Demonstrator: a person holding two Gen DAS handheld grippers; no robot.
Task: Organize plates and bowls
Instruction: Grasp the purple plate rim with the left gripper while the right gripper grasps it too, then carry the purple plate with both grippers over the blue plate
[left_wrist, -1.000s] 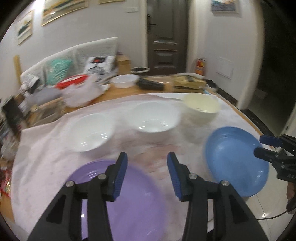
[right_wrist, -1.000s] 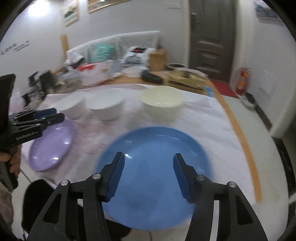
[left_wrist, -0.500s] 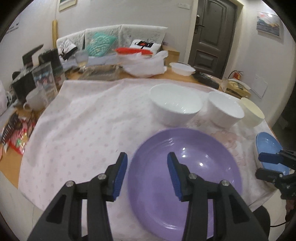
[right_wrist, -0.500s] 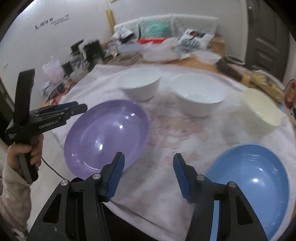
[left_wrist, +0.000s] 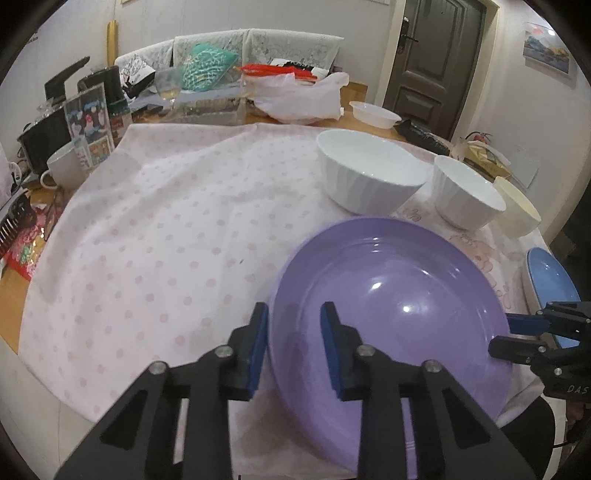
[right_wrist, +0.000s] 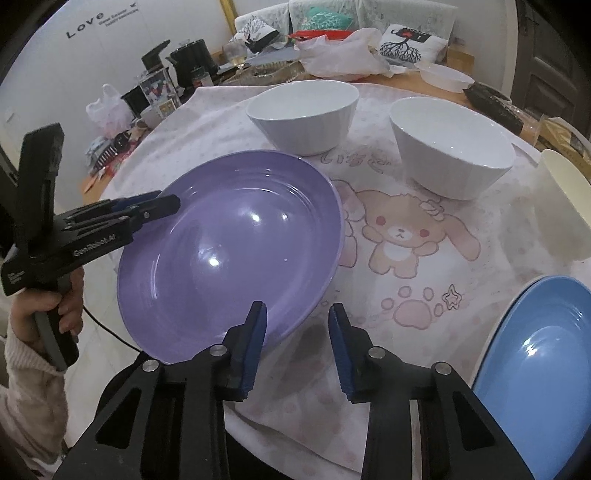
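Step in hand: grasp approach on purple plate (left_wrist: 399, 295), resting on surface (left_wrist: 155, 236) near front edge. Left claw (left_wrist: 293, 334) spread, straddling plate's left rim; contact unclear. Right claw (right_wrist: 297, 341) spread, at opposite rim. Next: pinch rim, lift level toward blue plate (right_wrist: 535, 350).

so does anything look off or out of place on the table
Nothing is spilled or broken. The purple plate and blue plate both overhang the table's near edge, and the far side is cluttered with bags and jars. Both claws are open and empty.
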